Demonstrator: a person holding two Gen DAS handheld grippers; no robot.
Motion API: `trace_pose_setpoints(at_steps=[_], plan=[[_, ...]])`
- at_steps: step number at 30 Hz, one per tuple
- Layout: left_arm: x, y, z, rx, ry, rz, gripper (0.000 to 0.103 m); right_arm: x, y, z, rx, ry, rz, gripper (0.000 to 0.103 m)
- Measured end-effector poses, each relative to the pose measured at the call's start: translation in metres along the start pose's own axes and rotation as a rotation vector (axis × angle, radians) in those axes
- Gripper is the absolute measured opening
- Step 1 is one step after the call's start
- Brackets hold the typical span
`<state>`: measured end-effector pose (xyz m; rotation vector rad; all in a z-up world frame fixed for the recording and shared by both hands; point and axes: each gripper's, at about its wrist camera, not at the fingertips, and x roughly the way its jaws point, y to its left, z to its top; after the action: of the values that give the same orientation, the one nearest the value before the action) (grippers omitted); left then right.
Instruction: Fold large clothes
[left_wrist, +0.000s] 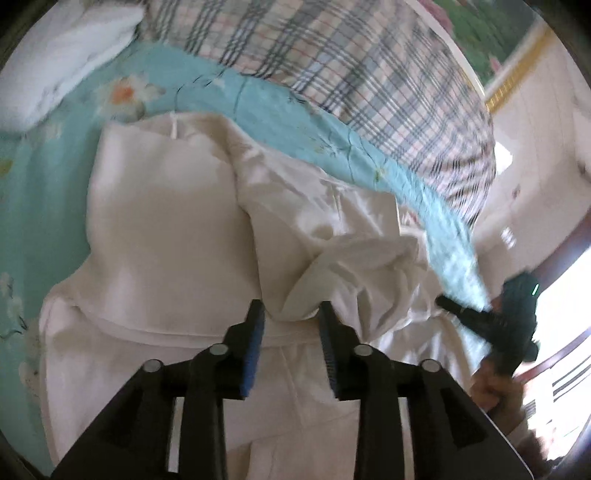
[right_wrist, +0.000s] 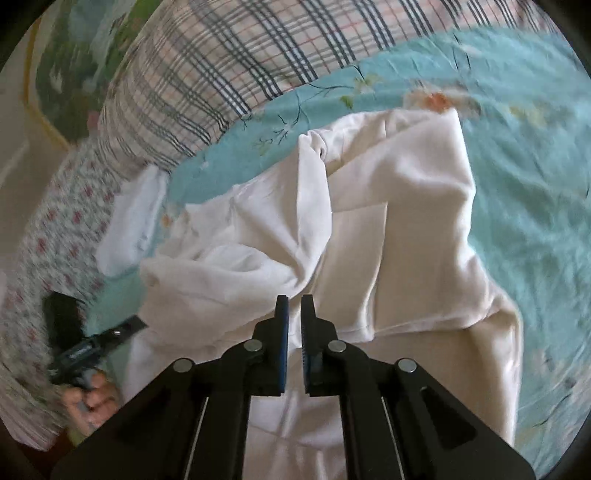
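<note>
A large cream-white garment (left_wrist: 166, 229) lies partly folded on a teal floral bedsheet (left_wrist: 44, 177). In the left wrist view my left gripper (left_wrist: 291, 310) is open, its jaws apart with a bunched fold of the garment between the tips. My right gripper (left_wrist: 465, 314) shows at the right edge of that view, low over the cloth. In the right wrist view my right gripper (right_wrist: 294, 301) has its jaws nearly together over the garment (right_wrist: 406, 221), with a narrow gap and no cloth seen between them. My left gripper (right_wrist: 110, 332) shows at the lower left.
A plaid quilt (left_wrist: 351, 55) is piled at the back of the bed. A white pillow (left_wrist: 62, 51) lies at the far left. A small white cloth (right_wrist: 129, 225) lies beside the garment. The bed's edge and wooden rail (left_wrist: 546, 258) are at the right.
</note>
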<state>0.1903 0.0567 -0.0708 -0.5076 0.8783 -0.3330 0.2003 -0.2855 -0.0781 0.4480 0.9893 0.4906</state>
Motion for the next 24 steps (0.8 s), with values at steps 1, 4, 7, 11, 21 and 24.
trace_pose_setpoints(at_steps=[1,4,7,11,21,24], plan=[[0.002,0.005,0.006,-0.04,0.005,-0.025,0.033,0.001,-0.002,0.001,0.027,0.005,0.016,0.006],[0.008,0.018,0.023,-0.155,0.015,-0.089,0.035,0.008,-0.005,0.005,0.107,0.013,0.065,0.006],[0.009,0.024,0.04,-0.218,0.008,-0.149,0.038,0.015,-0.003,0.011,0.153,0.015,0.116,0.025],[0.002,0.02,0.055,-0.192,-0.01,-0.149,0.049,0.011,0.015,0.016,0.114,-0.014,0.12,0.054],[0.017,0.004,0.003,-0.041,0.169,-0.143,0.049,0.027,0.14,-0.008,-0.552,0.051,0.132,0.075],[0.029,-0.001,-0.012,0.024,0.239,-0.137,0.049,0.053,0.147,-0.012,-0.647,0.1,0.022,0.061]])
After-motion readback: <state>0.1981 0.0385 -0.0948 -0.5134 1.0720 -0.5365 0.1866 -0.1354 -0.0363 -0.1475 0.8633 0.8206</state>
